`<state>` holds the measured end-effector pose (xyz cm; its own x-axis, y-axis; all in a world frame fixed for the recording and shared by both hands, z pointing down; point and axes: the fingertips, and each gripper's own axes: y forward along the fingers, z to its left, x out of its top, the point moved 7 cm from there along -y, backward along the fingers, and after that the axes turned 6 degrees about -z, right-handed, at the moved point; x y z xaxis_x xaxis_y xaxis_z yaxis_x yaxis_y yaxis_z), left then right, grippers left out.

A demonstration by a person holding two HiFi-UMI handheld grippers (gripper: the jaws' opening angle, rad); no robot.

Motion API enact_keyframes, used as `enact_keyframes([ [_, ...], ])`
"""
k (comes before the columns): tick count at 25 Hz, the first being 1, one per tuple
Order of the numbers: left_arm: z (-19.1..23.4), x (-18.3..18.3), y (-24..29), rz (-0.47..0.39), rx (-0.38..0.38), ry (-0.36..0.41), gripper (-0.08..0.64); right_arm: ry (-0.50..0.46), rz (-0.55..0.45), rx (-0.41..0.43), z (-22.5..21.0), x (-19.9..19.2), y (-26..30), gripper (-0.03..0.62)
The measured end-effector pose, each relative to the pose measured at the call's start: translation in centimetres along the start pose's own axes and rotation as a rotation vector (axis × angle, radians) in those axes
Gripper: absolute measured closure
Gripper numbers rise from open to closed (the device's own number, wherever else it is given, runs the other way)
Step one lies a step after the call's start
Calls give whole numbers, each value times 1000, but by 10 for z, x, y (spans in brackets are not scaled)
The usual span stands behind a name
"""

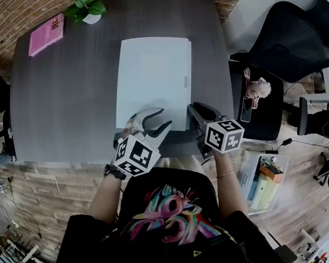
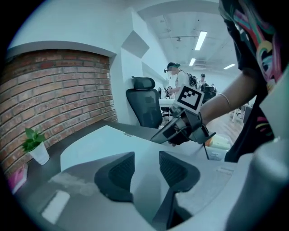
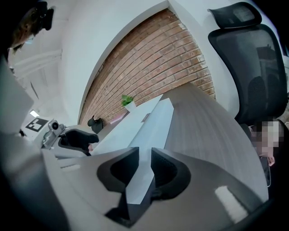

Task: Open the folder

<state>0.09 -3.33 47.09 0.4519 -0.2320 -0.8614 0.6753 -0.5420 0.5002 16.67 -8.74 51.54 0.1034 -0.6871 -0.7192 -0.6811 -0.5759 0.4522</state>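
Right tongs [image 3: 144,158] sit on the near edge of the pale folder [image 3: 149,119]. The edge fills the narrow gap, and the pads look to touch it on both sides. Folder lies flat on dark wood-grain surface [image 3: 212,122], running off toward brick wall [image 3: 149,54]. Left tongs [image 3: 79,137] at frame left, by folder's other side. Small potted plant [image 3: 128,100] near wall. Black mesh chair [image 3: 253,63] at right, past surface.

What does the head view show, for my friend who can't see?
A closed white folder lies on a dark table. The left hand-held gripper is open over its near edge; the right hand-held gripper is at its near right corner. A plant and a pink book sit far left.
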Motion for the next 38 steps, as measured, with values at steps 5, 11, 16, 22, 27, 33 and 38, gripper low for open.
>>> enact_keyframes([
  [5, -15, -9, 4, 108, -109, 232, 252, 6, 3, 5, 0, 1, 0, 506],
  [11, -22, -16, 19, 188, -132, 446, 199, 3, 10, 10, 0, 1, 1, 506],
  [16, -21, -16, 31, 192, -129, 482, 199, 8, 6, 10, 0, 1, 1, 506],
  [22, -24, -19, 42, 205, -165, 460, 202, 18, 2, 10, -2, 0, 1, 506],
  [27, -29, -22, 46, 228, -199, 410, 247, 24, 1, 14, -2, -1, 0, 505],
  [33, -26, -22, 49, 242, -222, 372, 258, 26, 4, 20, -3, -1, 1, 505],
  [38, -24, -22, 49, 233, -239, 327, 259, 29, 5, 22, -3, 0, 1, 502],
])
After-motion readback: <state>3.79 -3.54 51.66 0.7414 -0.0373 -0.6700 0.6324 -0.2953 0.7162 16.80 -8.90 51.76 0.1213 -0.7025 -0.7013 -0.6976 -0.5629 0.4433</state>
